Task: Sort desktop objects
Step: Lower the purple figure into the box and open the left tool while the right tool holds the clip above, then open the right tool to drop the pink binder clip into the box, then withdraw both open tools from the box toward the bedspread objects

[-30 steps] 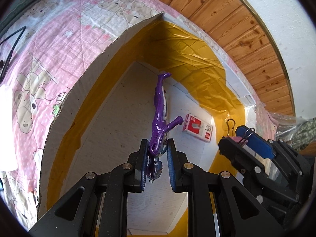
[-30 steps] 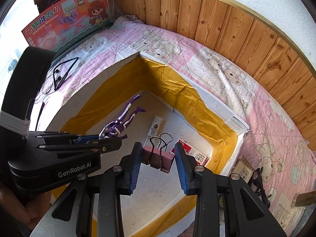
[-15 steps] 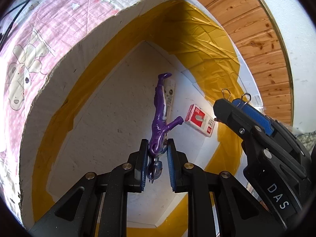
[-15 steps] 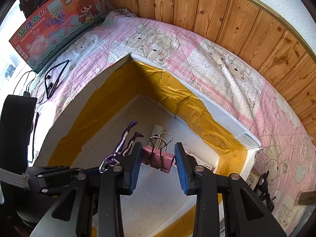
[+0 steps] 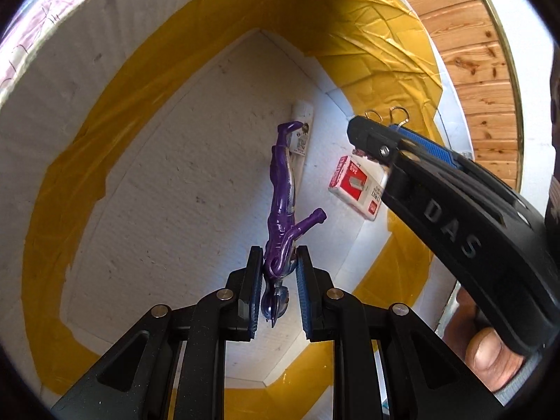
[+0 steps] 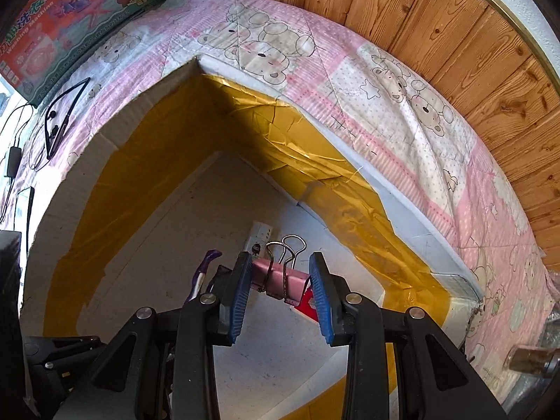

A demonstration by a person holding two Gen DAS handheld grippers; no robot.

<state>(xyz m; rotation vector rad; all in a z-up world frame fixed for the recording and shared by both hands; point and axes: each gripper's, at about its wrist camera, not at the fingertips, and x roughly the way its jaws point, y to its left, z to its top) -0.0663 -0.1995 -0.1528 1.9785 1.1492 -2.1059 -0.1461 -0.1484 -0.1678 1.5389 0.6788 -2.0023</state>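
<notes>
We hold purple figure (image 5: pixel 280 210) pinched in left gripper (image 5: pixel 279 292), hanging inside white box (image 5: pixel 147 80) above floor. Right gripper (image 6: pixel 282 288) clamps pink binder clip (image 6: pixel 280 281), near red staple box (image 5: pixel 357 189) and white packet (image 5: pixel 301 133) on box floor. Lower both close to floor, release over bare spot. Versus a second ago: both grippers deeper in box, right one nearer to far corner.

Inside the white cardboard box with yellow-taped walls (image 5: pixel 147 80), bare floor is left from seven to eleven o'clock, while passage toward two o'clock is blocked by a red-and-white staple carton (image 5: pixel 357 189) and a white paper packet (image 5: pixel 302 129).
</notes>
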